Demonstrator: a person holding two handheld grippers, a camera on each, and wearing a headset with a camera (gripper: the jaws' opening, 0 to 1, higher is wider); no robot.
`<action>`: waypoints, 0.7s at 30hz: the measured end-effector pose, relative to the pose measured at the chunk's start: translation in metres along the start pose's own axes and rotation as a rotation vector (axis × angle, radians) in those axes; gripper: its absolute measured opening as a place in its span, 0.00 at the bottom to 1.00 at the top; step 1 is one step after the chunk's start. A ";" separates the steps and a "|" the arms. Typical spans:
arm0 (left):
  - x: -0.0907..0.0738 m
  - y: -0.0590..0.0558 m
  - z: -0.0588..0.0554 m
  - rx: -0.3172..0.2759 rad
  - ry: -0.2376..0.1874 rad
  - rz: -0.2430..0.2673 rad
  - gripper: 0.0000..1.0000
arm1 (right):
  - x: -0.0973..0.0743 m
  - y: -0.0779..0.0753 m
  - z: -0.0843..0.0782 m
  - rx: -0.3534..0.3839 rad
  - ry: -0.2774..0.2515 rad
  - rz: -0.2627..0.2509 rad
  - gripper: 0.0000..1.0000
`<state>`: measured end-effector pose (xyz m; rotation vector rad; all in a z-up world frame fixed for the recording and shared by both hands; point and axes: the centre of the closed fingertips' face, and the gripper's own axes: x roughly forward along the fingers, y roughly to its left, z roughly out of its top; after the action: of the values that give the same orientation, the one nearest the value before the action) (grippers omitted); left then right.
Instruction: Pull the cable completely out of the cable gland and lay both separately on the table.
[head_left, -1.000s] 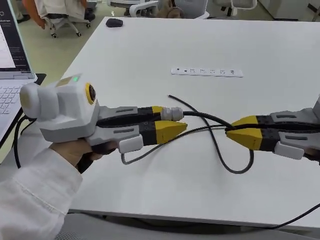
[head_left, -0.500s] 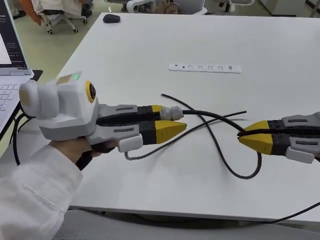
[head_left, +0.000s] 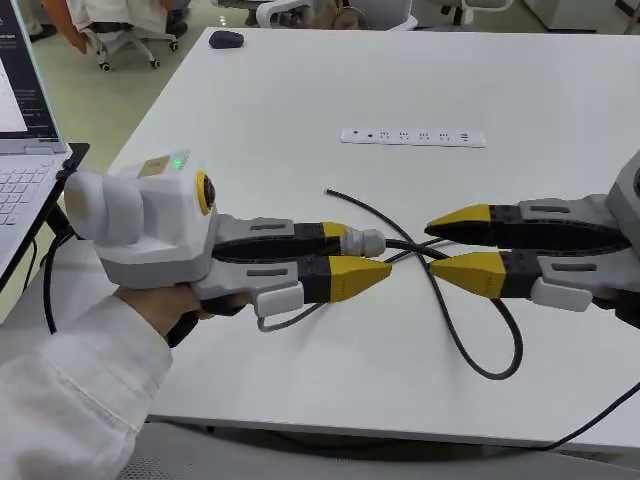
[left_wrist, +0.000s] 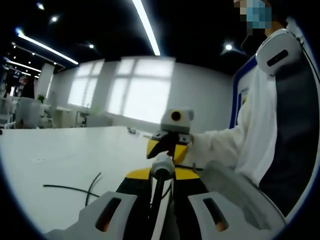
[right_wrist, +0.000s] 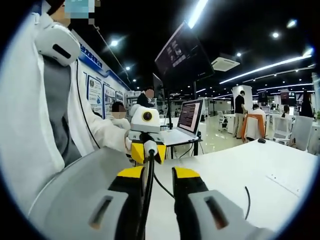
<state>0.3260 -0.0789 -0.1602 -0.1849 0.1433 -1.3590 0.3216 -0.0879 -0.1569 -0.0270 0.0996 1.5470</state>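
- The cable gland, pale grey, sits near the centre of the head view, pinched between the yellow-tipped jaws of the left gripper, which are narrowed onto it
- The black cable leaves the gland toward the right of the frame and passes through the gap between the jaws of the right gripper
- It then curves into a loop at lower right and runs back up across the white table to a free end up and left of the gland
- The right gripper's jaws stand wide apart, one above the cable and one below it, and neither clamps it
- In the left gripper view the gland sits low in the middle, with the right gripper facing it just beyond
- In the right gripper view the cable runs up between the spread jaws to the gland
- A white power strip lies above centre, a dark mouse near the table's top left corner, a laptop at the far left edge
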 end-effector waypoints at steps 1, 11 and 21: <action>0.001 0.000 0.000 -0.002 0.000 -0.001 0.16 | 0.002 0.000 -0.001 -0.001 0.003 0.003 0.19; 0.001 0.000 -0.003 -0.023 0.007 -0.001 0.16 | 0.005 0.007 -0.001 0.005 -0.007 0.049 0.03; 0.002 -0.002 -0.007 -0.024 0.013 -0.003 0.16 | 0.004 0.010 -0.008 0.006 0.007 0.052 0.03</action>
<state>0.3232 -0.0817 -0.1664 -0.1967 0.1699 -1.3619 0.3115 -0.0845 -0.1642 -0.0260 0.1113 1.5982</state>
